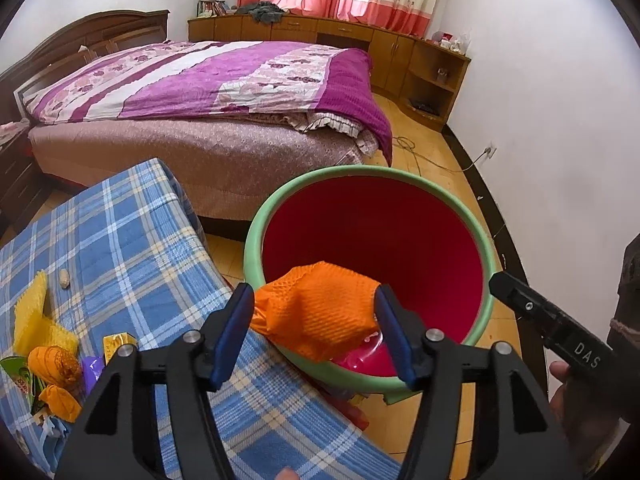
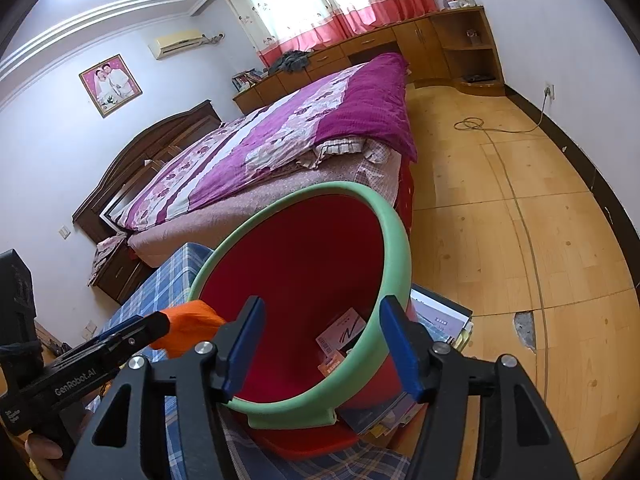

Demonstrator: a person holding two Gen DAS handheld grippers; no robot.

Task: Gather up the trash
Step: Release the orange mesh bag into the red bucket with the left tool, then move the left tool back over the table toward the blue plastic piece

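Note:
A red bin with a green rim (image 1: 360,170) (image 2: 400,240) leans tilted at the edge of the blue plaid table (image 1: 120,240). An orange foam net (image 1: 316,312) (image 2: 188,328) fills the gap of my left gripper (image 1: 316,290) and touches both blue pads, drooping over the near rim into the bin. My right gripper (image 2: 322,304) straddles the rim, one pad inside and one outside, and seems shut on it; it shows at right in the left wrist view (image 1: 520,300). A printed card (image 2: 342,334) lies in the bin. More trash sits on the table: a yellow net (image 1: 32,312), orange nets (image 1: 54,364), wrappers (image 1: 116,342).
A bed with a purple quilt (image 1: 240,80) stands just behind the table and bin. Books or magazines (image 2: 436,320) lie under the bin's right side. Wooden floor (image 2: 520,240) with a coiled cable (image 2: 472,124) stretches to the right. A person's hand (image 1: 560,380) holds the right gripper.

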